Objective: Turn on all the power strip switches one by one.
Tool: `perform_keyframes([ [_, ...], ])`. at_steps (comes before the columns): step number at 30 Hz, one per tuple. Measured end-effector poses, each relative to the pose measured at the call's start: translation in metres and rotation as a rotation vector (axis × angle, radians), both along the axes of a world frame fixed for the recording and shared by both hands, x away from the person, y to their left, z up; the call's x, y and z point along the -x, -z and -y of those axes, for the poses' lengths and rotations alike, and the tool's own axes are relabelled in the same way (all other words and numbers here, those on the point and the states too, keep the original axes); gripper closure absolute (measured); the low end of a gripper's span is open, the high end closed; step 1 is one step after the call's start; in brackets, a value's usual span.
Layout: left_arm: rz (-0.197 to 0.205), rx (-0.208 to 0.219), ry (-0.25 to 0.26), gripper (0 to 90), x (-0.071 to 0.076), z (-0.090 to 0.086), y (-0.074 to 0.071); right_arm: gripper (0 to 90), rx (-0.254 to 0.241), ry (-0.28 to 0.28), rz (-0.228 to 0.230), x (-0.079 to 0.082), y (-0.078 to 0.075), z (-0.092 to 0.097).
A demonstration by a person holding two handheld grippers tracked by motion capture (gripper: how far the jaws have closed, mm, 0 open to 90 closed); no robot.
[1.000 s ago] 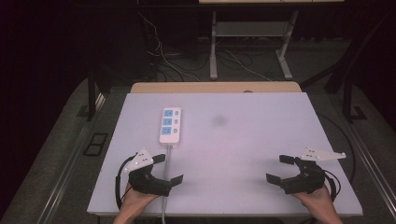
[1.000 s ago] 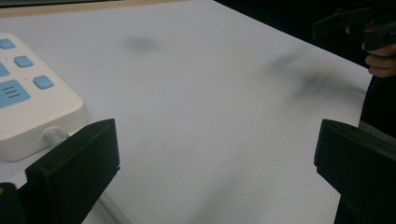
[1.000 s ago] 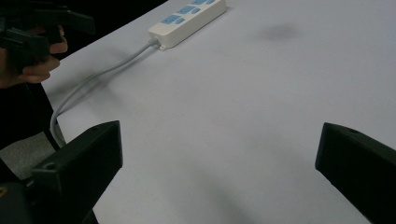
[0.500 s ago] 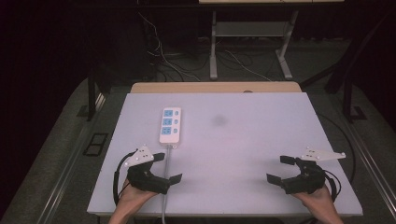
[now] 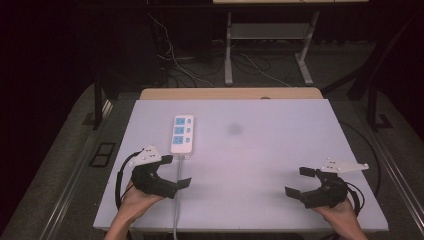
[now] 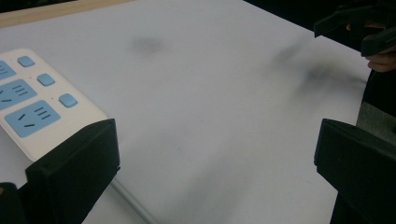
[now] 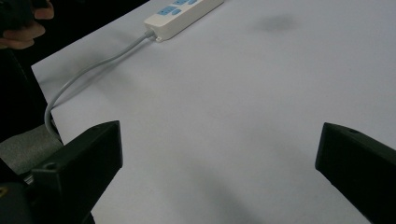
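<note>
The white power strip [image 5: 182, 135] lies flat on the left half of the white table [image 5: 260, 165], a little back from the near edge, and nothing is touching it. The left gripper [image 5: 176, 172] sits just in front of it and slightly to its left, jaws spread wide with nothing between them; in the left gripper view the strip [image 6: 32, 105] shows just past the left-hand jaw, near it but clear of it. One strip, and on it I count three blue sockets in a row, each with its own small blue switch beside it. Its long axis runs front to back across the table, away from the person, and the cabled end points toward the person's side. One grey cable [image 5: 177, 200] leaves that near end, runs straight toward the front edge, passing close by the left gripper, and drops over the edge. Over on the right, well apart from the strip, the right gripper [image 5: 301, 182] rests near the front right corner, jaws also wide apart and empty, pointing leftward across the bare surface; its own view shows the strip [image 7: 182, 14] far off with the cable [image 7: 93, 65] curving back. Two grippers, two hands, and one faint dark smudge [image 5: 234, 129] on the table, right of the strip.
</note>
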State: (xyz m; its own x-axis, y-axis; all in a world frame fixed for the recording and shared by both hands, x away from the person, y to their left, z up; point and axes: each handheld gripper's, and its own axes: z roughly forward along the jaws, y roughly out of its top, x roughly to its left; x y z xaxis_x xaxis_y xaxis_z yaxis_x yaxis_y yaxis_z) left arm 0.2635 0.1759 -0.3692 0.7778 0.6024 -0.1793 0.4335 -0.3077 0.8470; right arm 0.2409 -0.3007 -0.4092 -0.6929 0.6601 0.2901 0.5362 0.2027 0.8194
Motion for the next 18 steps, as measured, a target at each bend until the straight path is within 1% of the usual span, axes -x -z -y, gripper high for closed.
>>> perform_keyframes([
  [10, 0.015, -0.033, -0.001, 0.0, -0.013, 0.0, -0.013, 0.5, 0.009, 0.004, 0.002, 0.0, 0.0, 0.0],
  [18, 0.021, -0.065, 0.004, 0.0, -0.027, 0.004, -0.022, 0.5, 0.013, 0.008, 0.007, 0.001, 0.0, 0.001],
])
